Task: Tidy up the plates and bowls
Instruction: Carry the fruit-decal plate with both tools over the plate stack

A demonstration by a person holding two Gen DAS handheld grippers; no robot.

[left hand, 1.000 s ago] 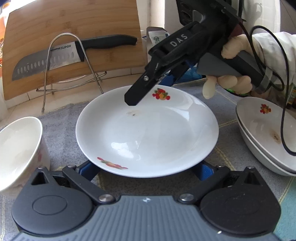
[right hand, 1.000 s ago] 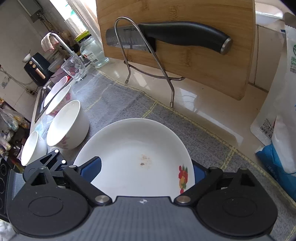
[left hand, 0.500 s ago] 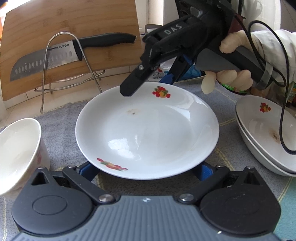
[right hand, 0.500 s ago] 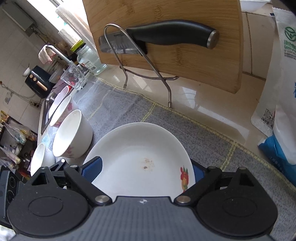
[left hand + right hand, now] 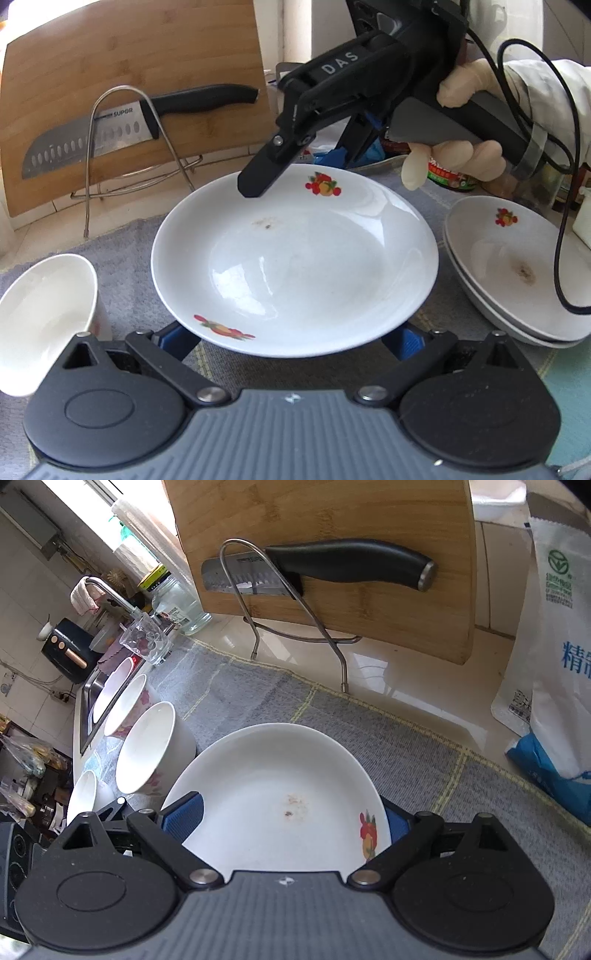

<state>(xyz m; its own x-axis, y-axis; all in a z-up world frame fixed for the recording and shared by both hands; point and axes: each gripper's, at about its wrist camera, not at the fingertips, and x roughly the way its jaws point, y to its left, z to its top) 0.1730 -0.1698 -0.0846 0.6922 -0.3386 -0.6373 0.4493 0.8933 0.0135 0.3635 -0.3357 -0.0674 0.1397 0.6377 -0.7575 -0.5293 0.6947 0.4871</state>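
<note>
A white plate with fruit prints (image 5: 295, 266) lies on the grey mat between the open blue pads of my left gripper (image 5: 291, 338). The same plate shows in the right wrist view (image 5: 280, 797), between the open pads of my right gripper (image 5: 291, 819). In the left wrist view my right gripper (image 5: 299, 158) hangs over the plate's far rim, held by a gloved hand. Two stacked plates (image 5: 517, 269) sit at the right. A white bowl (image 5: 40, 314) stands at the left, and several white bowls (image 5: 151, 746) stand in a row in the right wrist view.
A bamboo cutting board (image 5: 332, 554) leans at the back with a knife (image 5: 332, 568) on a wire stand (image 5: 295, 602). A white and blue bag (image 5: 554, 664) stands at the right. A glass (image 5: 146, 642), a jar and a sink lie at far left.
The right gripper has lifted and pulled back from the plate's centre toward its far rim. The plate and left gripper have stayed put.
</note>
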